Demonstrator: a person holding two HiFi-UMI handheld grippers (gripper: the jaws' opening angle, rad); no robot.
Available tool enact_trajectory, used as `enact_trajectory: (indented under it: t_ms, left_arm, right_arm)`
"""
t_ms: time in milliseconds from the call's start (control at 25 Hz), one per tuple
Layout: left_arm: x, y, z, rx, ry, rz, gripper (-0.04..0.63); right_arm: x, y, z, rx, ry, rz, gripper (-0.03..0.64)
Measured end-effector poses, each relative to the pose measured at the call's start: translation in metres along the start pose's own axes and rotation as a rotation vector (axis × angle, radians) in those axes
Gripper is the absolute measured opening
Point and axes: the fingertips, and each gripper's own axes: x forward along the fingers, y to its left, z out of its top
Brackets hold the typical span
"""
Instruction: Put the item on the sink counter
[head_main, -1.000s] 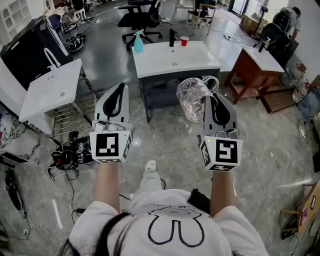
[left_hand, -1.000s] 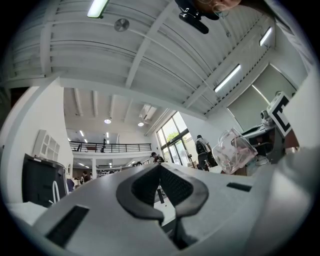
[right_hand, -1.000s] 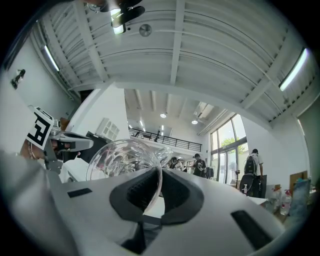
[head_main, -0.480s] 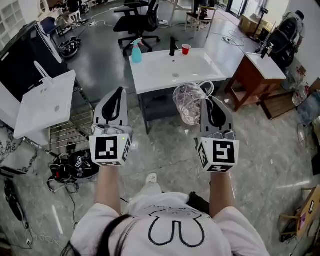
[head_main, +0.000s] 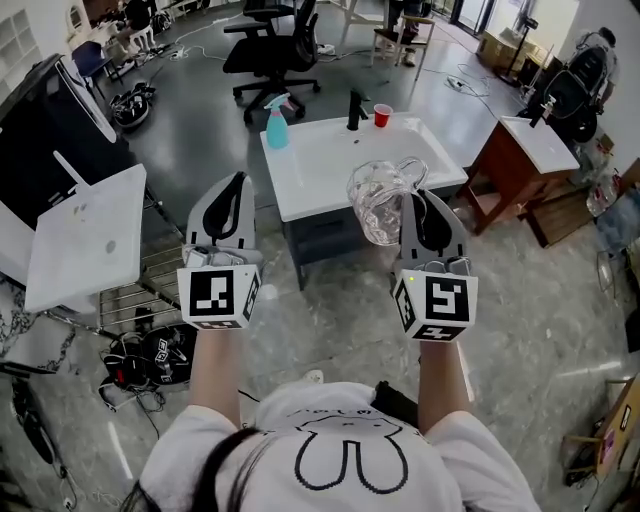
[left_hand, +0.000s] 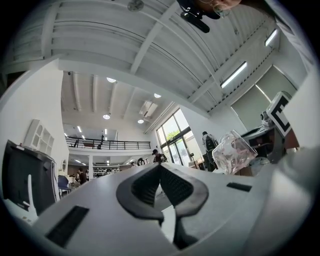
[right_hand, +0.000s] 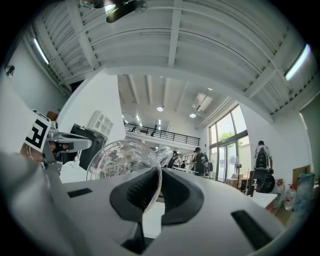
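A clear glass pitcher (head_main: 376, 203) hangs tilted in the air, and my right gripper (head_main: 421, 199) is shut on its rim. In the right gripper view the glass wall of the pitcher (right_hand: 120, 161) runs between the two dark pads of the right gripper (right_hand: 159, 175). The pitcher overlaps the front edge of the white sink counter (head_main: 300, 180), which stands ahead of me. My left gripper (head_main: 236, 182) is level with the right one, shut and empty, as its own view of the left gripper (left_hand: 160, 169) shows. From there the pitcher (left_hand: 233, 152) appears at the right.
On the counter's far edge stand a blue spray bottle (head_main: 277, 124), a black faucet (head_main: 355, 108) and a red cup (head_main: 382, 114). A white slab on a metal rack (head_main: 85, 235) is at the left, a wooden vanity (head_main: 525, 160) at the right, an office chair (head_main: 270, 45) behind. Cables (head_main: 150, 345) lie on the floor.
Both grippers and the pitcher have come closer to the sink counter; the pitcher, earlier below its front edge, now overlaps the counter. The grip is unchanged.
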Motion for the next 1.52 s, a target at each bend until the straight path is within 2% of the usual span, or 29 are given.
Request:
enact_trajectory:
  t_ms: [440,880,1520]
  left_arm:
    - [0.052,0.022,-0.034,-0.015,0.008,-0.030,0.011]
    - [0.101,0.042,-0.063,0.001,0.035,-0.011,0.011]
    - [0.254,0.068,-0.115,0.025,0.085,0.074,0.011]
  right_arm:
    - [0.059,-0.001,-0.022,-0.009,0.036,-0.010,0.038]
    - [0.126,-0.007,-0.046,0.000,0.049,0.027,0.038]
    - [0.305,-0.062,-0.095,0.048,0.058,0.137,0.038]
